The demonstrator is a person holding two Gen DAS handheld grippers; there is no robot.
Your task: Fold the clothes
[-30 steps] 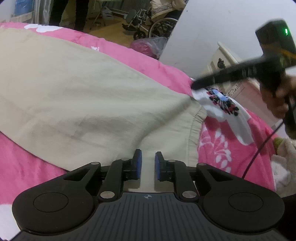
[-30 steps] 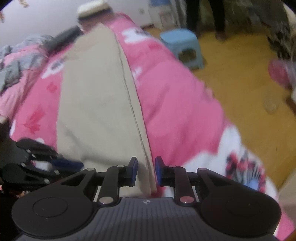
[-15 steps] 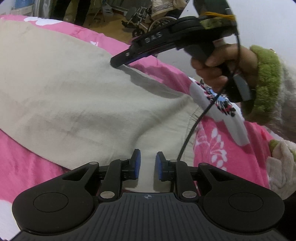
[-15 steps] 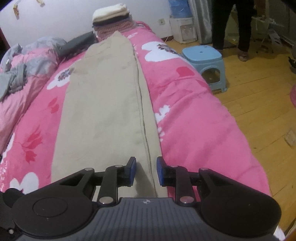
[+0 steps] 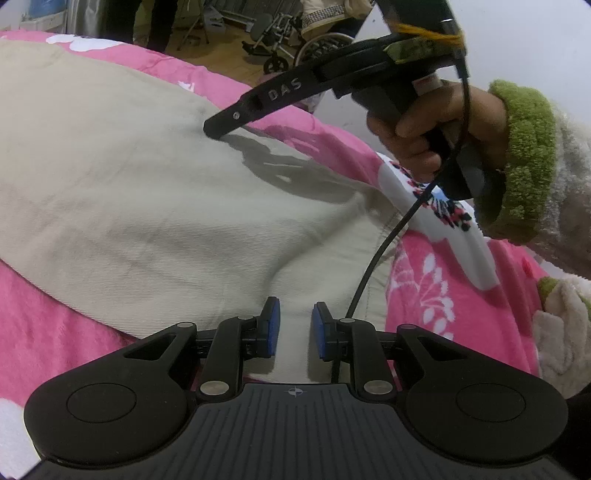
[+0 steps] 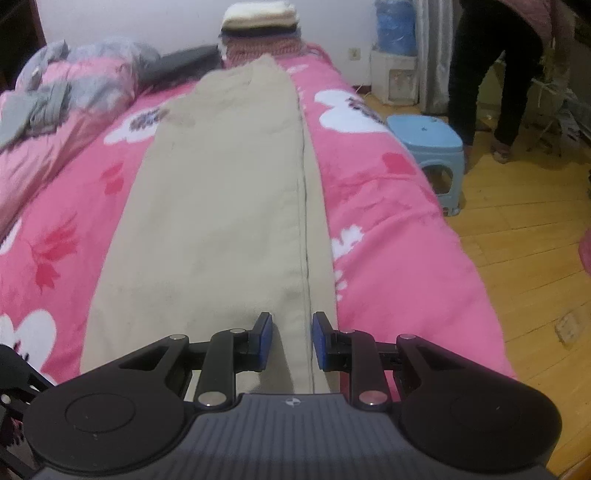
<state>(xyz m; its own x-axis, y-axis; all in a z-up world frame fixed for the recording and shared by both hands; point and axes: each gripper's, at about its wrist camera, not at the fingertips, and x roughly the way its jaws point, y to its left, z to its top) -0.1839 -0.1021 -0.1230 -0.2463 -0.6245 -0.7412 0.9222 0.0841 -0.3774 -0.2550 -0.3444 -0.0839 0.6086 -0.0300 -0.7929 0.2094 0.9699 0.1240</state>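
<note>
Beige trousers (image 6: 221, 203) lie lengthwise on a pink flowered duvet (image 6: 388, 229), folded leg on leg with the side seam at the right. In the left wrist view the trousers (image 5: 147, 192) fill the middle. My left gripper (image 5: 295, 326) hovers at their near end, its blue pads a narrow gap apart, with a raised crease of fabric running toward the gap. My right gripper (image 6: 291, 341) stands over the seam edge, slightly open, the cloth lying flat beneath. From the left wrist view the right gripper (image 5: 216, 129) has its tip down on the fabric, held by a hand (image 5: 436, 125) in a green cuff.
A blue stool (image 6: 428, 136) and a standing person's legs (image 6: 480, 74) are on the wooden floor right of the bed. Folded clothes (image 6: 258, 22) are stacked at the far end and grey garments (image 6: 44, 99) lie at the far left. A wheelchair (image 5: 284, 48) stands beyond.
The right gripper swung from the trousers' right corner to over their middle and sank until its tip reached the cloth. The left gripper kept still.
</note>
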